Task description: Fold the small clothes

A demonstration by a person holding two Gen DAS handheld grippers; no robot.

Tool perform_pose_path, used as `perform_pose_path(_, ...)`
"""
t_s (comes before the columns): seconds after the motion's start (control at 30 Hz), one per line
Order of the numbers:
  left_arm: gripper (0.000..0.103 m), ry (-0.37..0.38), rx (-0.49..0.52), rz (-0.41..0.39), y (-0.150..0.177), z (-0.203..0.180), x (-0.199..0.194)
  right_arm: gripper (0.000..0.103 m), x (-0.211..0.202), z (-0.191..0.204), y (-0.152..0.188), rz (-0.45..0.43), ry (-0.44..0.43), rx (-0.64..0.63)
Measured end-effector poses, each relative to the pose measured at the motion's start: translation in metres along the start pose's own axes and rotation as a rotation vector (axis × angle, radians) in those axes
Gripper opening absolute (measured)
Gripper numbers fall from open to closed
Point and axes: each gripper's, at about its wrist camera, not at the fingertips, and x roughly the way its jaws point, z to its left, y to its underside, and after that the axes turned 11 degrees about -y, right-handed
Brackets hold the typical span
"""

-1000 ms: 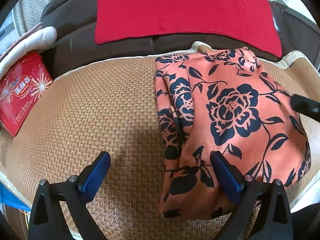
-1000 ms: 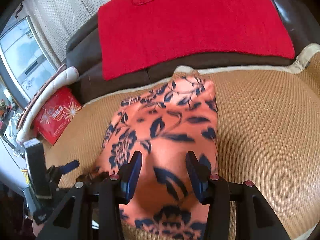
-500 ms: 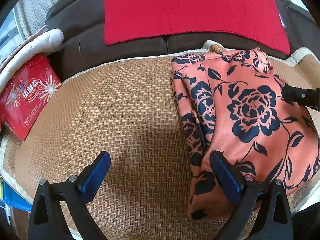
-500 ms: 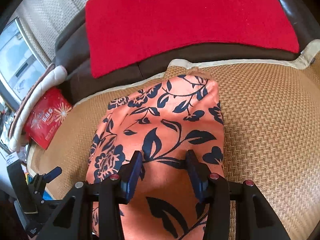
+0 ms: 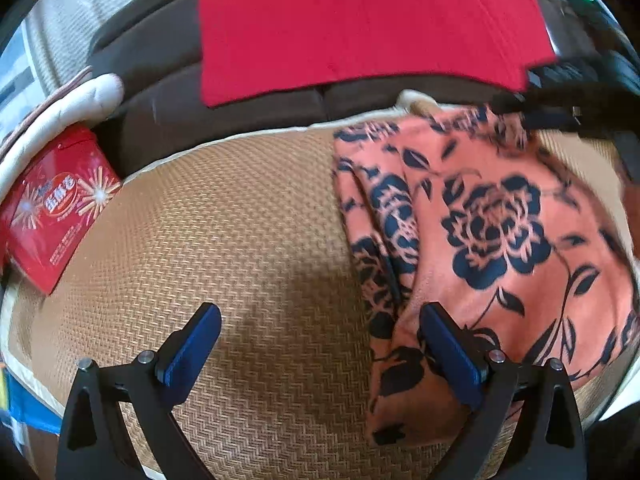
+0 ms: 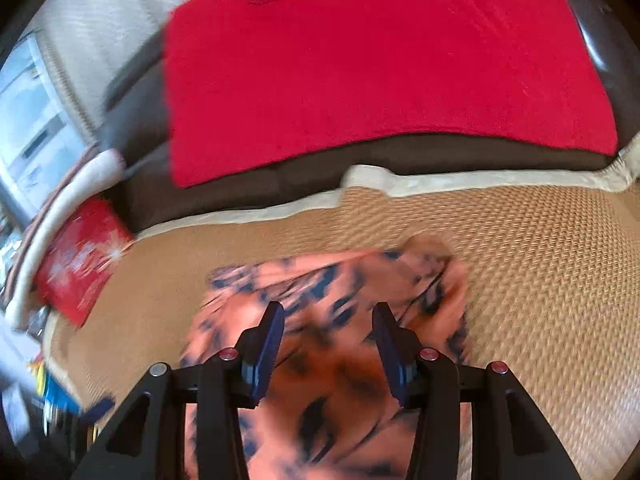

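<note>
1. The left gripper [image 5: 320,340] is spread wide and holds nothing; the floral garment [image 5: 480,240], partly folded, lies beside its right finger.
2. The right gripper [image 6: 328,340] is half-spread and empty above the garment.
3. The next move is probably to pinch an edge and fold again.

Left wrist view: we look forward and down from close above the woven mat [image 5: 224,216], past the left gripper [image 5: 320,344], toward the sofa back; the flowered cloth [image 5: 492,240] fills the right side.
Right wrist view: we sit close over the same cloth [image 6: 340,392], facing the sofa back past the right gripper [image 6: 328,344]; the picture is blurred.
Shared ground: we see in both the mat [image 6: 540,280], the red towel [image 5: 360,24] [image 6: 380,60] and the red tin [image 5: 56,208] [image 6: 80,264] at the left.
</note>
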Motion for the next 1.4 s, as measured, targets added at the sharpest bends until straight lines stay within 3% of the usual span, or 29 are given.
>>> perform_pose_path(0.07, 0.1, -0.009, 0.022, -0.026, 0.0, -0.006, 0.0, 0.05, 0.023, -0.019, -0.008, 0.055, 0.043, 0.037)
perform_pose_path(0.13, 0.1, 0.002, 0.024, -0.033, 0.001, -0.007, 0.002, 0.051, 0.042, -0.037, -0.006, 0.113, 0.019, 0.095)
perform_pose_path(0.3, 0.103, 0.055, -0.033, 0.026, 0.002, 0.0, 0.013, 0.052, 0.025, -0.022, -0.011, 0.013, -0.01, 0.055)
perform_pose_path(0.43, 0.103, 0.045, -0.023, 0.015, 0.004, 0.0, 0.012, 0.052, 0.012, 0.008, -0.014, -0.051, -0.154, 0.009)
perform_pose_path(0.57, 0.103, 0.033, -0.011, -0.005, 0.007, -0.001, 0.01, 0.052, 0.037, 0.036, -0.011, 0.024, -0.23, 0.0)
perform_pose_path(0.67, 0.103, 0.033, -0.018, 0.008, 0.008, 0.0, 0.011, 0.053, 0.078, 0.034, 0.0, 0.154, -0.183, 0.045)
perform_pose_path(0.7, 0.103, 0.035, -0.02, 0.009, 0.009, 0.002, 0.011, 0.053, 0.082, 0.035, 0.005, 0.162, -0.182, 0.046)
perform_pose_path(0.8, 0.103, 0.041, -0.019, 0.008, 0.008, 0.001, 0.012, 0.052, 0.074, 0.046, 0.003, 0.126, -0.173, 0.023)
perform_pose_path(1.03, 0.103, 0.025, -0.012, 0.008, 0.005, -0.003, 0.01, 0.053, 0.033, 0.073, 0.017, 0.068, -0.246, -0.029)
perform_pose_path(1.27, 0.103, 0.017, -0.02, 0.005, 0.006, -0.005, 0.008, 0.053, 0.04, 0.061, 0.037, 0.129, -0.165, -0.027)
perform_pose_path(1.4, 0.103, 0.013, -0.025, 0.006, 0.007, -0.004, 0.007, 0.052, 0.026, 0.063, 0.04, 0.093, -0.167, -0.031)
